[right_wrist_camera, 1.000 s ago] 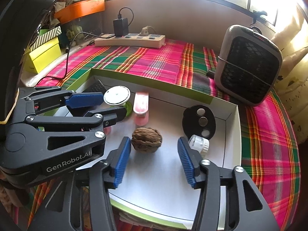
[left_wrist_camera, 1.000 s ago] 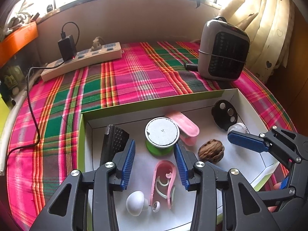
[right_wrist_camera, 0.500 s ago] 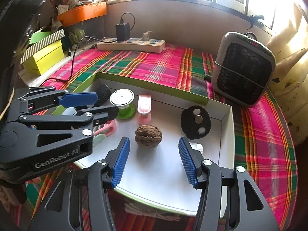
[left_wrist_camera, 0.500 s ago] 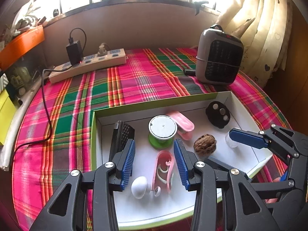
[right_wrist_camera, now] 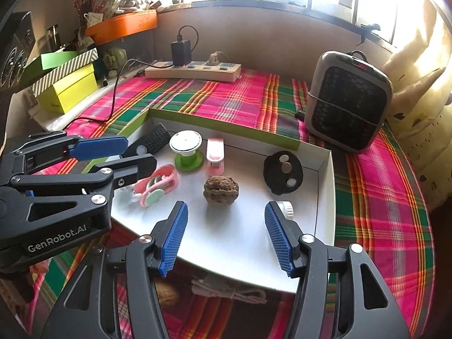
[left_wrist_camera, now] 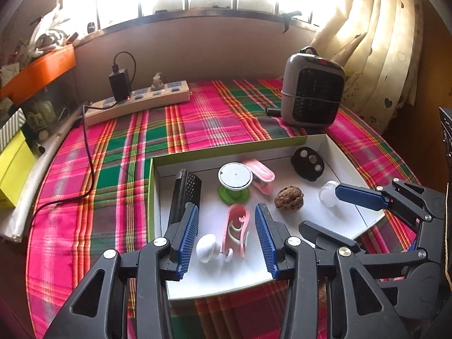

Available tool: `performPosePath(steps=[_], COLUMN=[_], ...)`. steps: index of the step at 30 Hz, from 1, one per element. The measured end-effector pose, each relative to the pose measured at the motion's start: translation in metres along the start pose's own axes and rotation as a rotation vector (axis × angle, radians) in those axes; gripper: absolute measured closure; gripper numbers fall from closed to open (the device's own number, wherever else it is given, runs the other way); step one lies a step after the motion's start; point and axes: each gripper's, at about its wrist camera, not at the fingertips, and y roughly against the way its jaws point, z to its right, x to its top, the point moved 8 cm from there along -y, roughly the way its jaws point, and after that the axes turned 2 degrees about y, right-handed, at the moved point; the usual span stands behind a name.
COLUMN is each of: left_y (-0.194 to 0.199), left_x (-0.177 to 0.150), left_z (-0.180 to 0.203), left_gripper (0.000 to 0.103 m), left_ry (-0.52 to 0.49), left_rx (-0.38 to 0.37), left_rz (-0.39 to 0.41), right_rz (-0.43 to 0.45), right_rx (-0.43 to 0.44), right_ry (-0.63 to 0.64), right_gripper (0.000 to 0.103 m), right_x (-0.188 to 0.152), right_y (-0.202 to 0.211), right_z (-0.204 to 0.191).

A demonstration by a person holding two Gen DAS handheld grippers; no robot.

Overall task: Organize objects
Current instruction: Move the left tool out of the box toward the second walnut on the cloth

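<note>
Left wrist view shows the left gripper [left_wrist_camera: 226,237] with fingers spread and empty above the white box [left_wrist_camera: 325,152], where a walnut [left_wrist_camera: 288,199], a pink clip [left_wrist_camera: 236,230], a green spool [left_wrist_camera: 234,180] and other small things already lie. The right gripper [right_wrist_camera: 224,237] is also spread and holds nothing. Another walnut [right_wrist_camera: 166,293] and a cord [right_wrist_camera: 228,289] lie outside the box on the cloth, so I judge the sorting is nearly done, not complete.
</note>
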Motion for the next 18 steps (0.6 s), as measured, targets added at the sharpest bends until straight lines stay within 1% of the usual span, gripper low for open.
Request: performPosePath(steps=[1, 4, 7, 10, 18], left_y=[0.002, 0.009, 0.017, 0.023, 0.035], left_x=[-0.001, -0.004, -0.010, -0.013, -0.024], left_z=[0.000, 0.001, 0.004, 0.006, 0.013], left_gripper=[0.063, 0.063, 0.063, 0.063, 0.063], left_ry=[0.001, -0.027, -0.021, -0.031, -0.022], left_rx=[0.002, 0.042, 0.025, 0.042, 0.018], left_rz=[0.001, 0.024, 0.029, 0.039, 0.040], right_rz=[0.003, 0.012, 0.019, 0.027, 0.044], right_rx=[0.000, -0.001, 0.000, -0.004, -0.016], right_ry=[-0.002, -0.007, -0.017, -0.022, -0.043], right_gripper=[0.045, 0.045, 0.045, 0.045, 0.045], right_x=[0.000, -0.002, -0.005, -0.010, -0.018], right_y=[0.002, 0.007, 0.013, 0.020, 0.035], right_z=[-0.001, -0.002, -0.003, -0.003, 0.000])
